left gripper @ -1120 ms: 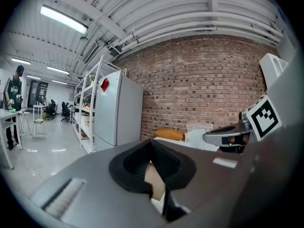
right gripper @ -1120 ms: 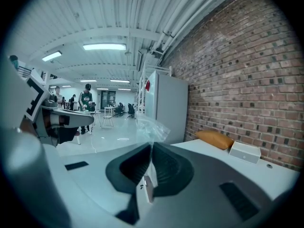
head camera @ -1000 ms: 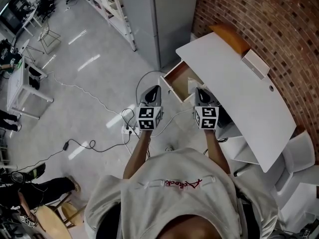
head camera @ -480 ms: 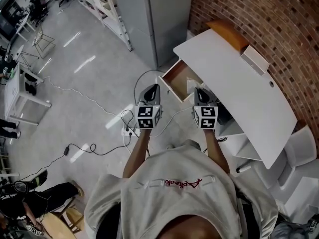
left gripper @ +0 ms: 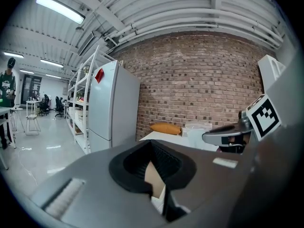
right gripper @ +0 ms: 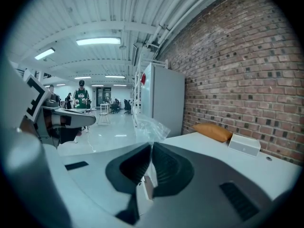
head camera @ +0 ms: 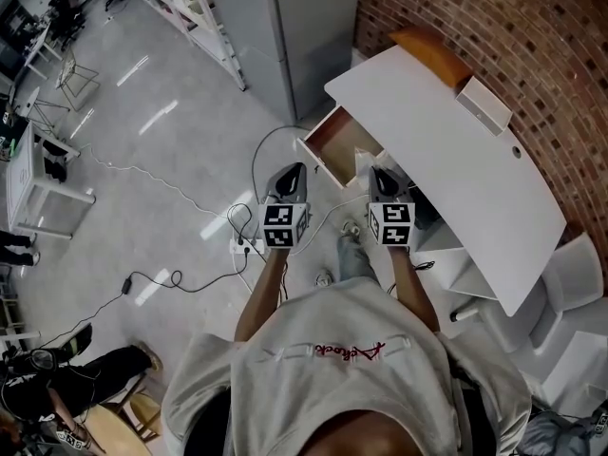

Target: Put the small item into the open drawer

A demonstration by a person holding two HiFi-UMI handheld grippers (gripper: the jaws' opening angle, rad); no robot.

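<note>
A white desk stands against the brick wall, and its wooden drawer is pulled open toward me. My right gripper hovers at the drawer's near right corner, shut on a small clear plastic bag. The bag sticks up crumpled above the closed jaw tips of the right gripper. My left gripper hangs over the floor just left of the drawer front. In the left gripper view its jaws meet with nothing between them.
An orange cushion and a white box lie on the desk's far side. A grey cabinet stands behind the drawer. Cables and a power strip lie on the floor at the left. White chairs are at the right.
The person has stepped forward, and a foot now shows between the arms. The desk and the drawer sit slightly nearer to both grippers. The jaws are unchanged.
</note>
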